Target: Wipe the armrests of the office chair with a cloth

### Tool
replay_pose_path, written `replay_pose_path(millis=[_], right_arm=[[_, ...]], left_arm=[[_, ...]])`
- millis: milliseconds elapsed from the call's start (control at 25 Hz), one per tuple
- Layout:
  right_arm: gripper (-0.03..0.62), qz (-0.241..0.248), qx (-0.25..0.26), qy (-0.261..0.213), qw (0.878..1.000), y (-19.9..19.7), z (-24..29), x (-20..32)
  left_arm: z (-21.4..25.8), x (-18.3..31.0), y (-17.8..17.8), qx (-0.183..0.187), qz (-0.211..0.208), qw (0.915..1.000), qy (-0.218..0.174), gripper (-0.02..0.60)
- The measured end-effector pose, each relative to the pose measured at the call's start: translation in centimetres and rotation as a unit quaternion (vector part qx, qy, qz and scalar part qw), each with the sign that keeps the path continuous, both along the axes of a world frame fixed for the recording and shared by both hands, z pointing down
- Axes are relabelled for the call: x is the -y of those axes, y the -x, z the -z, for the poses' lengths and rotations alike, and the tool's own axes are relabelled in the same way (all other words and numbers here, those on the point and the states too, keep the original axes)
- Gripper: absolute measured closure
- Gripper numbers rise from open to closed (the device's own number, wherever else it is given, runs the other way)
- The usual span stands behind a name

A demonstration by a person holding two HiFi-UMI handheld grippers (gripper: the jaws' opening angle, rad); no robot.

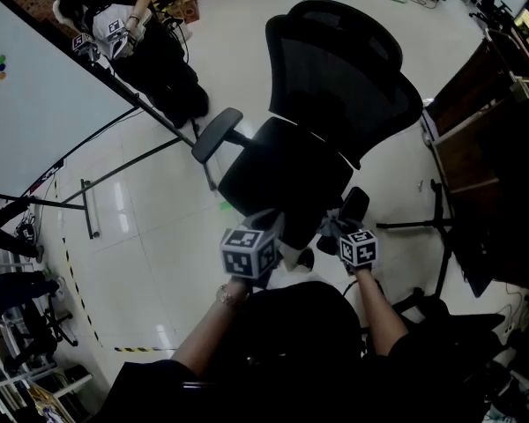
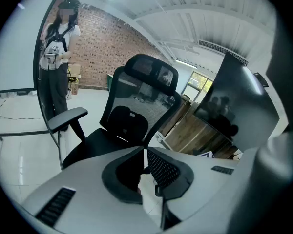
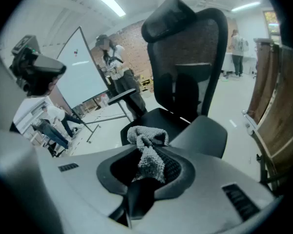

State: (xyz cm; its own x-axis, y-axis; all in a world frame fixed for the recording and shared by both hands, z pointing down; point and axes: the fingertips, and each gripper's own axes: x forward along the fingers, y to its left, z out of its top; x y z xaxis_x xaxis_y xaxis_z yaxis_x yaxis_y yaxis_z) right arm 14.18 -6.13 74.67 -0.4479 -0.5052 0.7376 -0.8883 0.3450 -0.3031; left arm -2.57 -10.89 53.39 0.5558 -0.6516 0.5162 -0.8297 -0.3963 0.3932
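Note:
The black mesh office chair [image 1: 322, 104] stands in front of me. Its left armrest [image 1: 217, 134] juts out to the left, and its right armrest [image 1: 353, 204] lies just beyond my right gripper [image 1: 339, 232]. That right gripper [image 3: 150, 150] is shut on a grey terry cloth [image 3: 149, 162], which bunches up above the jaws. The right armrest pad [image 3: 201, 135] sits close behind the cloth, apart from it. My left gripper [image 1: 263, 236] hovers at the seat's front edge. In its own view the left gripper [image 2: 145, 152] is shut with nothing in it, facing the seat and the left armrest [image 2: 67, 118].
A whiteboard on a stand [image 1: 35, 104] fills the left side. A person [image 1: 132, 25] with grippers stands behind it. Wooden desks [image 1: 485, 122] and a black stand's legs [image 1: 441, 227] are on the right. Yellow-black tape [image 1: 70, 280] marks the tiled floor.

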Motion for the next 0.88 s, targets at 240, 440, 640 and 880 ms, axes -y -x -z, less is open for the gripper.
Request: replay_pose_path(millis=[240,440,640,880], right_arm=[[0.53,0.129,0.068,0.048,0.988,7.8,0.4,-7.7],[0.537,0.089,0.067,-0.041,0.993,4.1,4.2,-2.9],[0.537,-0.079,0.03,-0.07,0.994,-8.2,4.9,8.1],[0.537,-0.133,0.017,-0.016,0.991,-10.2,0.5,8.7]], left_arm=[[0.2,0.4,0.4,-0.005,0.0,1.0,0.0,0.554],[0.7,-0.1,1.1,-0.003,0.003,1.0,-0.009,0.554],[0.5,-1.2,2.5,0.006,0.011,0.9999,-0.006,0.554],[0.5,-2.2,4.7,0.014,0.029,0.9995,-0.002,0.554]])
